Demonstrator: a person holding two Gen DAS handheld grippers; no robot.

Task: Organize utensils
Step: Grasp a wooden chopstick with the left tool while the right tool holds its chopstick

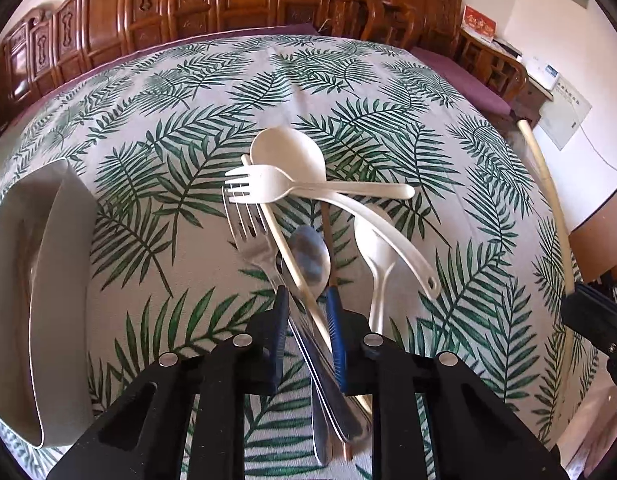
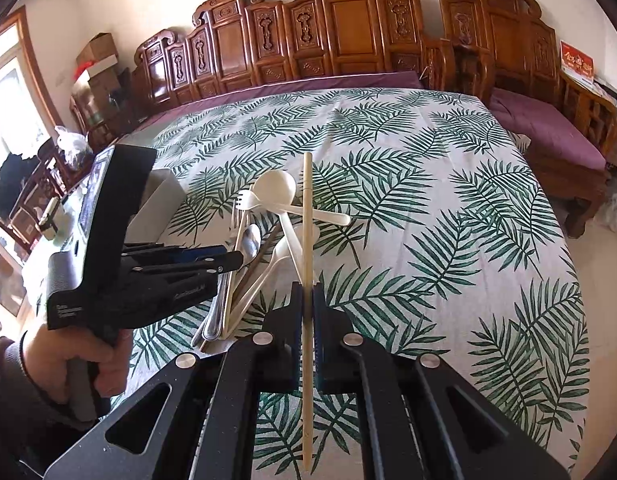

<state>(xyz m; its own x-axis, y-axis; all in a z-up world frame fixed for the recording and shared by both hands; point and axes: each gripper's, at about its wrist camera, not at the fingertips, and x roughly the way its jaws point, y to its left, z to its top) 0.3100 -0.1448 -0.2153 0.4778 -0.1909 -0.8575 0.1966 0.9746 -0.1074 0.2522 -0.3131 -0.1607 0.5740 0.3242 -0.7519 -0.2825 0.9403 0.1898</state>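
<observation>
We cannot tell which handle the left gripper (image 1: 308, 308) pinches; the metal utensil handles (image 1: 328, 420) run under it, ends hidden.

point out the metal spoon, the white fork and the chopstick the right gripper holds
metal spoon (image 1: 310, 266): left wrist view, on its bowl
white fork (image 1: 260, 186): left wrist view, on its head behind the tines
chopstick (image 2: 307, 216): right wrist view, on its shaft above the jaws

Cream plastic: one fork (image 1: 252, 184), three spoons (image 1: 288, 152), perhaps. Metal: one fork (image 1: 248, 236), one spoon (image 1: 310, 260). Two pale chopsticks (image 2: 307, 280), one dark (image 1: 326, 236). One tray (image 1: 36, 280) at nine o'clock.
</observation>
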